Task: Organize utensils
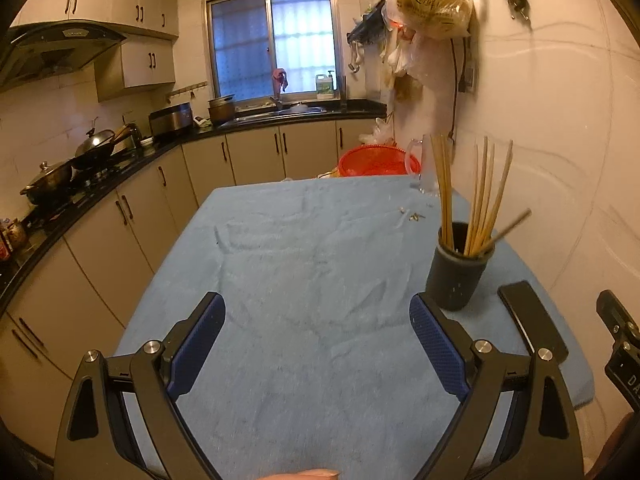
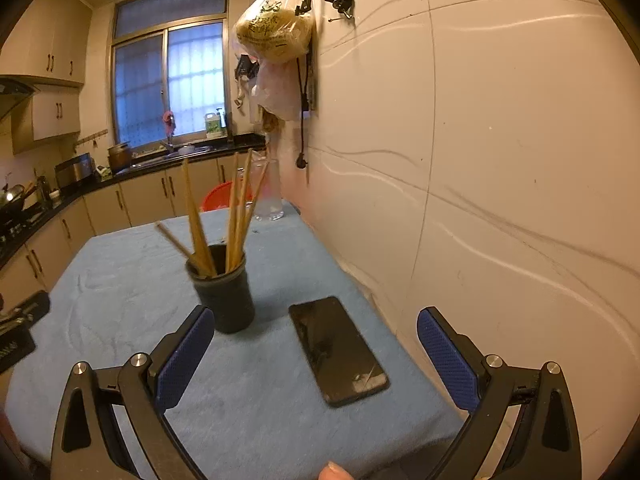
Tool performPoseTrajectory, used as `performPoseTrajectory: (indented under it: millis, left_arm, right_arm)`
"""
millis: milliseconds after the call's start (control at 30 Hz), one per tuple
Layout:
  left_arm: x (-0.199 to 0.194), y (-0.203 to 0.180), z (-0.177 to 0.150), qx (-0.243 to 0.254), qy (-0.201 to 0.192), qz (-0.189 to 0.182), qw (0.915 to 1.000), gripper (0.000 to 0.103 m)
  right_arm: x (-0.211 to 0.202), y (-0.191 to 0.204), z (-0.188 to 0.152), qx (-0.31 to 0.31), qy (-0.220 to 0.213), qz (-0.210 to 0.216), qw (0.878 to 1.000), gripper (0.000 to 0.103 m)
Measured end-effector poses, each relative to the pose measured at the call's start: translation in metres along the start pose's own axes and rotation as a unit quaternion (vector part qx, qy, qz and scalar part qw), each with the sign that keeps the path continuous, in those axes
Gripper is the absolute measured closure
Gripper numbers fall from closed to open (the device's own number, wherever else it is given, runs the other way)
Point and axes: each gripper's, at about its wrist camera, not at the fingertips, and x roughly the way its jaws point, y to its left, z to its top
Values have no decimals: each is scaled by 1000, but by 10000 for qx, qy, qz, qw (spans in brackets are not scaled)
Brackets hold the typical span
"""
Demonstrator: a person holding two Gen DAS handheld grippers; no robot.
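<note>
Right tool (image 2: 316, 344), empty, just behind chopstick cup (image 2: 226, 294).

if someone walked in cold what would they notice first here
Probably the dark cup stuffed with wooden chopsticks, standing upright on the blue cloth over the table. Right beside it, toward the wall, a black phone lies flat with a cracked-looking screen. Further back, a bulging plastic bag hangs high on the wall.
</note>
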Motion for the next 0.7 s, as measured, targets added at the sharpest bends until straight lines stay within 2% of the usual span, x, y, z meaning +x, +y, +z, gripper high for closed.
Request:
performPoseTrajectory:
  millis: [233,700]
  left_arm:
    - [-18,-3,-18,79,22,-94,9999,10]
    - [-11,-4,-31,146,221,-130,9996,10]
  right_arm:
    - [-7,-1,-10,80,46,-46,9999,0]
    - [1,11,-13,-76,165,-24,9998,0]
